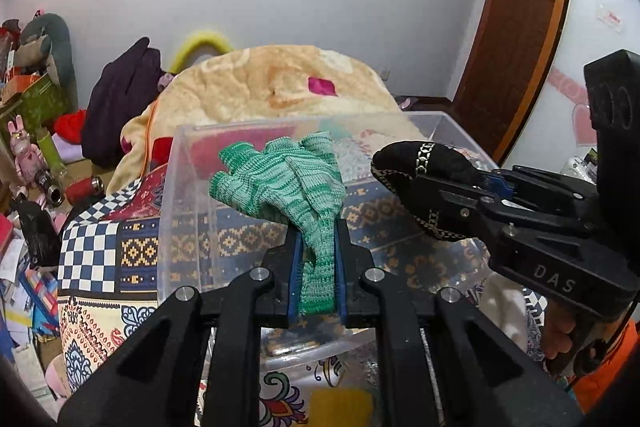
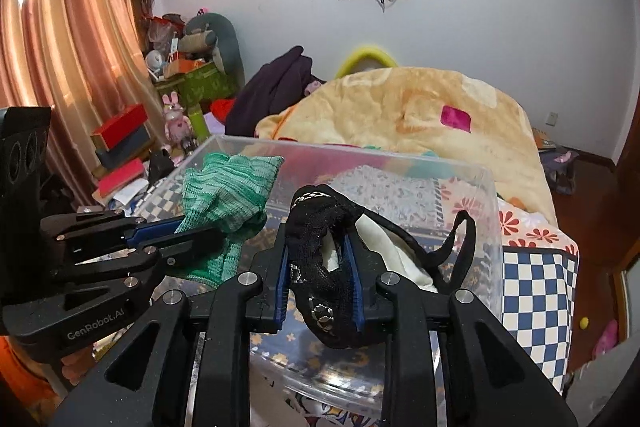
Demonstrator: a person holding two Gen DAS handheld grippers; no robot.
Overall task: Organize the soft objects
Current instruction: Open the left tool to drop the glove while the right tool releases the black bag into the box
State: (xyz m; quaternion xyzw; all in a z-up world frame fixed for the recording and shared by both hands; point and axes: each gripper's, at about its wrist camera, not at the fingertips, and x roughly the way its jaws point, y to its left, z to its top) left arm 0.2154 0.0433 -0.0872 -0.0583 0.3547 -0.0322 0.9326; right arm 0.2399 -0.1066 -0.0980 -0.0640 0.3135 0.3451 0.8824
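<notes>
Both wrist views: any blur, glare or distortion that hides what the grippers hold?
Left wrist view: sharp, evenly lit; fisheye bends the door frame; green glove in the left gripper is clear. Right wrist view: sharp too; curtain glows with backlight; the bin wall shows faint reflections; black cloth in the right gripper reads dark, detail lost.

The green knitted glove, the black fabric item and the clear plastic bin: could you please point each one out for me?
green knitted glove (image 1: 280, 183): left wrist view, on its palm.
black fabric item (image 2: 320, 227): right wrist view, on its lace body.
clear plastic bin (image 1: 176, 195): left wrist view, on its left wall.
</notes>
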